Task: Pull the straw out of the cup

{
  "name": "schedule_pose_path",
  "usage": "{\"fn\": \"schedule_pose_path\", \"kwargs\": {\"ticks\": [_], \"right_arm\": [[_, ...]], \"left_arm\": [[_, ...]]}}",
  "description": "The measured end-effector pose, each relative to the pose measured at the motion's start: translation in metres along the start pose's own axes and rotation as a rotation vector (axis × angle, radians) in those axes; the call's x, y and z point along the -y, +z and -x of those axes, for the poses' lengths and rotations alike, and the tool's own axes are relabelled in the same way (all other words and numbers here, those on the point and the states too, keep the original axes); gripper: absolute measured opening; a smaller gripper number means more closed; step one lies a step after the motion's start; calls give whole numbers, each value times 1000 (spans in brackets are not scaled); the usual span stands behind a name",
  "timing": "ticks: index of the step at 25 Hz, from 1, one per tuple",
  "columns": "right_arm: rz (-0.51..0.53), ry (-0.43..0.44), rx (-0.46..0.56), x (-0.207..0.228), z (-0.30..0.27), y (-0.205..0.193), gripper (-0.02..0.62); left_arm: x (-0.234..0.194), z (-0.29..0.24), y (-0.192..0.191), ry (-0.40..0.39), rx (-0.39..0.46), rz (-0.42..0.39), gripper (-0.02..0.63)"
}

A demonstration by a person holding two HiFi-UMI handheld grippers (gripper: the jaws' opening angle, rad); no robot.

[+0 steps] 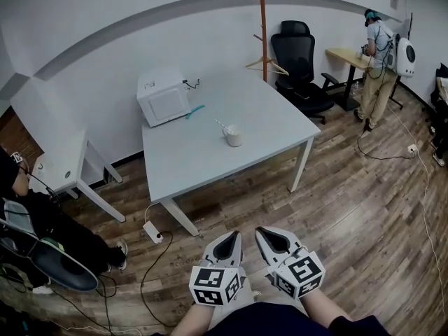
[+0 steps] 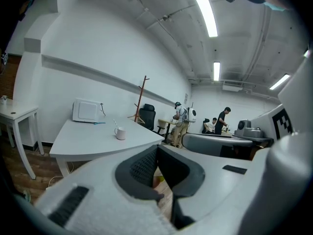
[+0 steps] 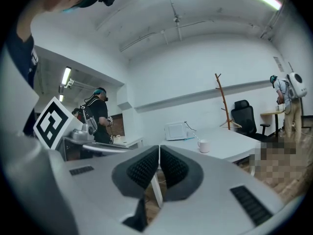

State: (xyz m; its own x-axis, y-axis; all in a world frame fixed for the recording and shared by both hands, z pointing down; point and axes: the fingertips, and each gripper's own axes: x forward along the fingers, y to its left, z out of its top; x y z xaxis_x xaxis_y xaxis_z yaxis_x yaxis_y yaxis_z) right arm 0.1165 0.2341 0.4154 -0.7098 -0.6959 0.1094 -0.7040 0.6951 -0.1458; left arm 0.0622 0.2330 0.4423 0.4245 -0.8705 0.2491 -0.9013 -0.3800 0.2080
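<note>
Holding left gripper [image 1: 234, 238] and right gripper [image 1: 263, 233] side by side, both pinched fully shut on nothing. Facing open wood floor [image 1: 336, 215] ahead, up to the near edge of the table [image 1: 203, 156]. Seeing one cup [image 1: 233, 136] with one straw [image 1: 220, 124] standing in it, well ahead on that table, and one microwave [image 1: 163, 96] farther left.

Cannot tell how deep the straw [image 1: 220, 124] sits in the cup [image 1: 234, 136]: too small. Cannot see the forearms [image 1: 323, 306] behind the left gripper [image 1: 234, 238] and right gripper [image 1: 264, 234] past the head view's lower edge.
</note>
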Motion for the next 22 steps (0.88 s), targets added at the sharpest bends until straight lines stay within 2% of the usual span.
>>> {"fn": "schedule_pose_path", "kwargs": {"ticks": [10,22], "right_arm": [[13,8,-25,9,-22,1,31],[4,-26,-25,32,-64,3,32]], "left_arm": [[-15,-18,4,2,1,21,15],[-43,-54,16,-27,-7,17,15]]}}
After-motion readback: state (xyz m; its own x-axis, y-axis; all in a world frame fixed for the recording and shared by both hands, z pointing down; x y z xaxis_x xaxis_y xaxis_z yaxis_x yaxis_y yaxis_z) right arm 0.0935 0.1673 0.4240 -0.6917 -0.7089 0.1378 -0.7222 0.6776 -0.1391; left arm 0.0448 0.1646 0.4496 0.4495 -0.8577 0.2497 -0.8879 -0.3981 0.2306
